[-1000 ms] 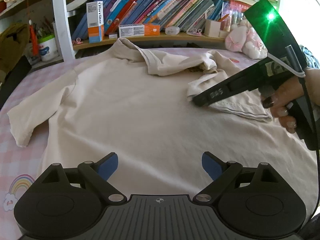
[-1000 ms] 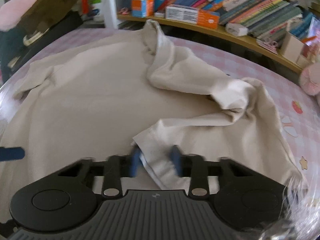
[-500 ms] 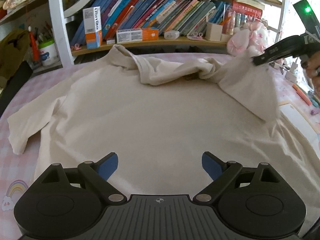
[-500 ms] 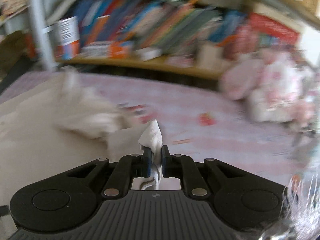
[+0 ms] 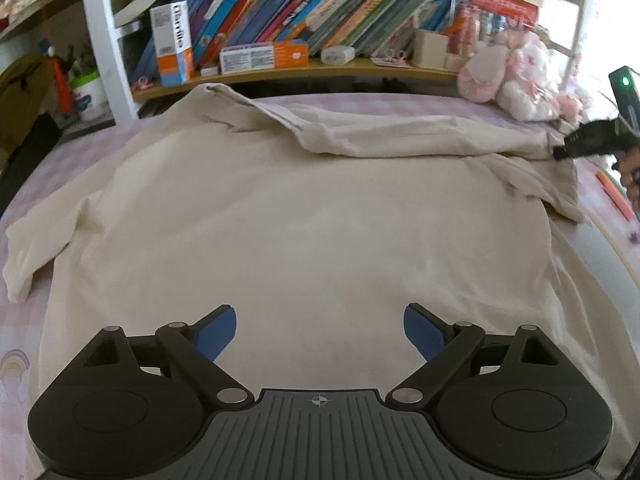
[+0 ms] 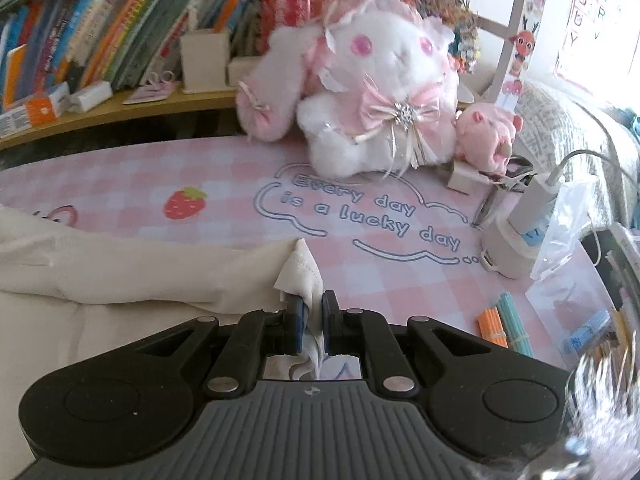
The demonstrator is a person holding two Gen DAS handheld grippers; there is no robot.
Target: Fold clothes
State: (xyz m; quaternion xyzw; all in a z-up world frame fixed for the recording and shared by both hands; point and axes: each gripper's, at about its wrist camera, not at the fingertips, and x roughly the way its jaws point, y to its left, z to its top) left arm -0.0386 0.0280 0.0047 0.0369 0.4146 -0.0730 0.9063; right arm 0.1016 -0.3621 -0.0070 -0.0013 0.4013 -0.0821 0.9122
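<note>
A cream T-shirt (image 5: 304, 220) lies spread over the pink checked table mat (image 6: 360, 280). Its left sleeve (image 5: 28, 256) rests flat at the left; its collar end points toward the shelf. My left gripper (image 5: 320, 332) hovers open above the shirt's lower body, with nothing between its blue pads. My right gripper (image 6: 311, 312) is shut on the tip of the right sleeve (image 6: 298, 270), which is pulled out straight to the right. In the left wrist view the right gripper (image 5: 560, 152) shows at the far right edge, pinching that sleeve.
A bookshelf (image 5: 300, 68) full of books runs along the back. A pink and white plush rabbit (image 6: 380, 92) and a small pink toy (image 6: 486, 136) sit at the back right. A charger (image 6: 520, 232), coloured sticks (image 6: 504, 328) and a plastic bag (image 6: 568, 232) crowd the right side.
The right gripper, shut on the sleeve, swept from the shirt's middle out to the right, unfolding the sleeve and pulling it straight. The left gripper stayed open and drifted slightly over the shirt.
</note>
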